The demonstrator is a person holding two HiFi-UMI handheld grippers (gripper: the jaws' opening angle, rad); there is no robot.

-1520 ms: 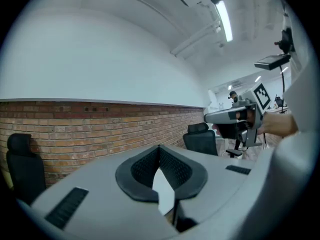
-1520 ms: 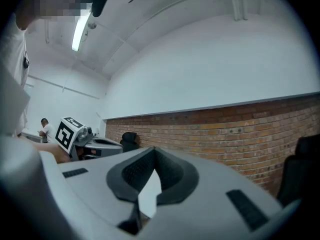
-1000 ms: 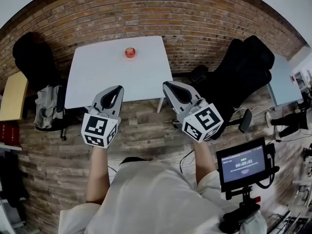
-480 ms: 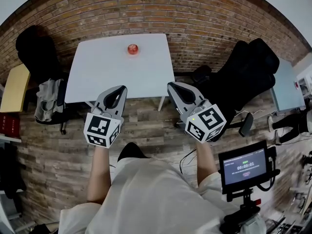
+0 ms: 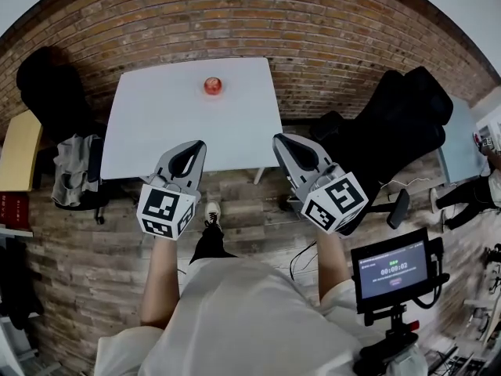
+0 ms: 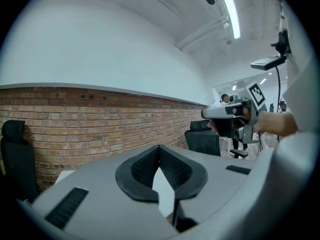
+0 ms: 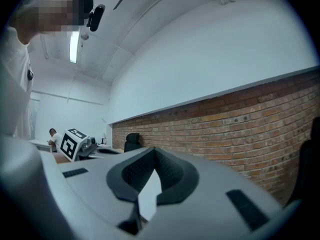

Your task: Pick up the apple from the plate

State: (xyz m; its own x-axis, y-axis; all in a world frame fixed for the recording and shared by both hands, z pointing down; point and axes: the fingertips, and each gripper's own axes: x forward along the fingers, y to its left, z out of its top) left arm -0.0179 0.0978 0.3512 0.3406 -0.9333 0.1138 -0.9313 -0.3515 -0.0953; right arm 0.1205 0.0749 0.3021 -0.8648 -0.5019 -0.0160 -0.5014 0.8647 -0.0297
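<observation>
A red apple (image 5: 212, 85) sits on a small plate, hard to make out, near the far edge of the white table (image 5: 172, 124) in the head view. Both grippers hang in the air over the wooden floor, short of the table's near edge and well apart from the apple. My left gripper (image 5: 193, 146) is shut with nothing between its jaws, and its pads meet at the tip (image 6: 159, 148). My right gripper (image 5: 281, 140) is also shut and empty (image 7: 152, 150). The apple is hidden in both gripper views.
A brick wall (image 5: 313, 30) runs behind the table. Black office chairs stand at the left (image 5: 47, 84) and the right (image 5: 395, 124). A screen on a stand (image 5: 391, 266) is at my lower right. A yellow tabletop (image 5: 19, 151) lies at the far left.
The table and apple have shifted slightly in the head view as I step forward. Both grippers have moved a little toward the table, still shut. A shoe now shows between them.
</observation>
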